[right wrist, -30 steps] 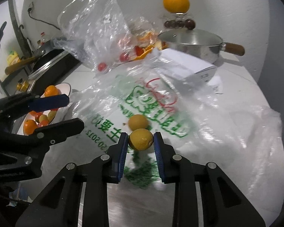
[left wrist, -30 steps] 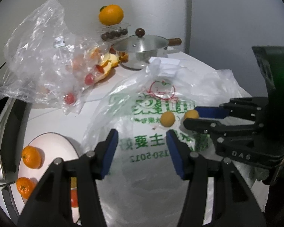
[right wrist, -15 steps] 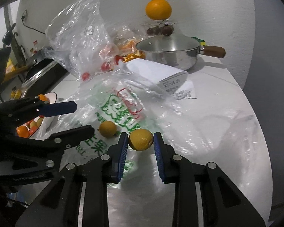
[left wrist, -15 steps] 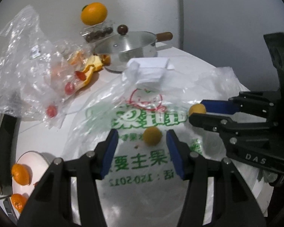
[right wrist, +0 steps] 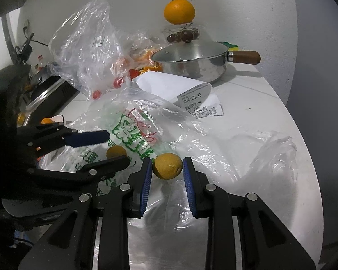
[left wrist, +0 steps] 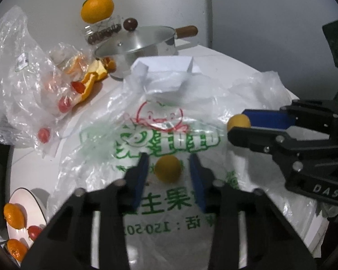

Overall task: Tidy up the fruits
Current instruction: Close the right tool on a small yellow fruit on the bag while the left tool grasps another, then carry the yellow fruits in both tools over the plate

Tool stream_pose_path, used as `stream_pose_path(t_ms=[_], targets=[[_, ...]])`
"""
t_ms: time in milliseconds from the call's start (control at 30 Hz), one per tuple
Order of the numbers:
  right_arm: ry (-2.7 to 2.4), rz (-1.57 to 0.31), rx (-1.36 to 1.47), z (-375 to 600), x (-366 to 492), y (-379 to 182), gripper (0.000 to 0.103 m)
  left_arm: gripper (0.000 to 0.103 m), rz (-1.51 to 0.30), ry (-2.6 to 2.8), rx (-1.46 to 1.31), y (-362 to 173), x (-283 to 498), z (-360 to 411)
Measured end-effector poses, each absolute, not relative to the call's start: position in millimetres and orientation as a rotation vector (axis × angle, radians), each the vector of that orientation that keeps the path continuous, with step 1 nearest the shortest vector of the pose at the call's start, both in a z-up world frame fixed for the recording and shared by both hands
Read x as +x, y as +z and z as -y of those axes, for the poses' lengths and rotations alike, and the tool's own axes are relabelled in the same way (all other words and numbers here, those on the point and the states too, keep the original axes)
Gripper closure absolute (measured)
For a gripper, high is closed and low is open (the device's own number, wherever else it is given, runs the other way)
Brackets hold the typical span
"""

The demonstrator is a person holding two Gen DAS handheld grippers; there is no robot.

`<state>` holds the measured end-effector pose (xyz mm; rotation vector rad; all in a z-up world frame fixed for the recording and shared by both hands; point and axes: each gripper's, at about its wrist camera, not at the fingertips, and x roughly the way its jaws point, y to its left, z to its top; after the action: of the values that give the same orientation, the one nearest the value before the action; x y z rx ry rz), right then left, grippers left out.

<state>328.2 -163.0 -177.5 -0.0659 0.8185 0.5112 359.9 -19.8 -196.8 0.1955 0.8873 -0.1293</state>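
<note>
My right gripper point(right wrist: 167, 166) is shut on a small yellow-orange fruit point(right wrist: 167, 166) and holds it above the printed plastic bag point(right wrist: 133, 132). It also shows in the left wrist view point(left wrist: 238, 122). My left gripper point(left wrist: 168, 165) is open, its blue pads on either side of a second small yellow-orange fruit point(left wrist: 168, 168) that lies on the printed bag point(left wrist: 166, 139). That fruit also shows in the right wrist view point(right wrist: 116, 151). A white plate point(left wrist: 32, 199) at lower left holds oranges and small red fruits.
A clear bag point(left wrist: 29, 85) with red fruits and orange peel lies at left. A lidded steel pot point(right wrist: 191, 61) stands at the back, with a large orange point(right wrist: 179, 11) on a clear box behind it. A paper receipt point(right wrist: 191, 94) lies on the bag. A stove point(right wrist: 47, 90) is at left.
My left gripper moved forward until the loose fruit sits between its open fingers. My right gripper, still holding its fruit, drew back to the right and away from the other fruit.
</note>
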Motion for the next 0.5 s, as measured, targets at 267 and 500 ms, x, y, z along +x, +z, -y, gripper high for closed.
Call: stream_pose_path(t_ms=[267, 500], targets=[[0.496, -0.822, -0.072, 161, 327, -176, 0.073, 0.078, -0.888, -0.153, 0.185, -201, 360, 17], [0.488, -0.817, -0.085, 157, 323, -172, 0.073, 0.078, -0.861, -0.17, 0.17, -189, 351, 14]])
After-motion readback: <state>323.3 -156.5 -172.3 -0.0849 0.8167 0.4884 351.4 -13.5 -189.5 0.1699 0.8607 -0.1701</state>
